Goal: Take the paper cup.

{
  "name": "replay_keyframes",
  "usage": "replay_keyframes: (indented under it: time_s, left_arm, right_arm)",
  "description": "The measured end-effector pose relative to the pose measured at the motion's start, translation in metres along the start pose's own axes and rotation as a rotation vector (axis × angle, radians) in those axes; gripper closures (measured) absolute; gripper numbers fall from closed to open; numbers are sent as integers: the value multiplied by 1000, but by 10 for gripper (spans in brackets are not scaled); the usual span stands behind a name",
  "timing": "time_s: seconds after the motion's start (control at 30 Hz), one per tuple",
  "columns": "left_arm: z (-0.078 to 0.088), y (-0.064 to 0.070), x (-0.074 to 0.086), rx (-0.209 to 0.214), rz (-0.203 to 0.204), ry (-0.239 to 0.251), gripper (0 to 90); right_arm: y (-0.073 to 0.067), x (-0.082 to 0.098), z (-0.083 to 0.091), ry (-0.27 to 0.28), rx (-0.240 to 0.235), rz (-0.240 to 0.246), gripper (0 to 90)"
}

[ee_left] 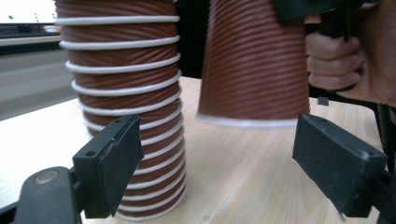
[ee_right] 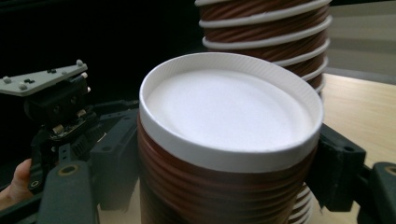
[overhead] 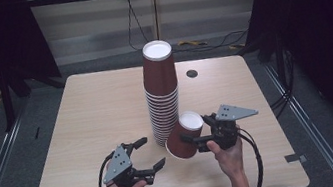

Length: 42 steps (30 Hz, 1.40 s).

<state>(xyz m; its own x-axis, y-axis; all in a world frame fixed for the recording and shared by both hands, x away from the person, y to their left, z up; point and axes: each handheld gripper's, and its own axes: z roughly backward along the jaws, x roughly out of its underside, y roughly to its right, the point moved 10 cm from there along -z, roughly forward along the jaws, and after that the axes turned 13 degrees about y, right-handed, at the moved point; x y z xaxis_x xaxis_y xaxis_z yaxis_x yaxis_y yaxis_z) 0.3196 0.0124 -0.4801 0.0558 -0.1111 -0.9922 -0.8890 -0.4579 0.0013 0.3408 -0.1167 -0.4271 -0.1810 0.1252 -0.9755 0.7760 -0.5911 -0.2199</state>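
The right gripper [overhead: 193, 141] was seen clamped on an upturned brown cup [overhead: 185, 135], its pads pressed against the ribbed wall from both sides just below the white base. In the right gripper view the cup [ee_right: 229, 140] was gripped between the two black jaws with its white bottom facing the camera. In the left gripper view the cup's [ee_left: 254, 65] white rim was seen clear of the table [ee_left: 243, 172], hovering a little above the wood, tilted in the high view with its base leaning toward the stack [overhead: 161, 91]. The stack of upturned brown cups was seen standing on the table just beside the held cup, on its left in the high view, rising well above it. The left gripper [overhead: 145, 153] was seen nearer the table's front edge, its jaws spread apart with nothing between them, pointed toward the foot of the stack [ee_left: 123, 102] and the held cup. The wooden table [overhead: 87, 116] was otherwise bare around them.
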Motion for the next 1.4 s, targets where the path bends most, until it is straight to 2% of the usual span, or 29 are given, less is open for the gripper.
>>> replay_keyframes:
  time_s: [0.13, 0.3, 0.43, 0.5, 0.6, 0.8, 0.97, 1.07, 1.13, 1.23, 1.33, 1.4]
  left_arm:
    - [-5, 6, 0, 25, -2, 0, 157]
    - [-11, 13, 5, 66, 0, -26, 155]
    - [-16, 16, 8, 71, 6, -28, 155]
    - [-17, 17, 10, 86, 12, -36, 152]
    - [-19, 19, 14, 104, 16, -51, 137]
    - [-26, 21, 20, 106, 32, -58, 86]
    - [-30, 20, 23, 101, 18, -73, 71]
    - [-32, 20, 23, 109, 47, -69, 53]
    - [-34, 19, 23, 114, 51, -67, 47]
    - [-36, 19, 23, 107, 44, -67, 33]
    - [-39, 20, 21, 113, 18, -72, 48]
    - [-40, 21, 20, 122, 15, -66, 90]
  right_arm:
    - [-4, 7, -4, -1, -18, -6, 226]
    - [-7, 14, -5, -1, -31, -16, 227]
    - [-10, 18, -7, -5, -48, -32, 227]
    - [-12, 20, -8, 4, -68, -50, 228]
    - [-13, 22, -11, 0, -69, -54, 228]
    - [-20, 26, -17, -6, -93, -56, 229]
    - [-23, 30, -22, -7, -105, -58, 228]
    - [-24, 28, -22, 3, -109, -60, 228]
    - [-24, 27, -21, 7, -110, -61, 228]
    - [-24, 27, -21, 11, -111, -62, 229]
    - [-26, 26, -22, 22, -117, -63, 228]
    - [-26, 25, -22, 21, -115, -58, 227]
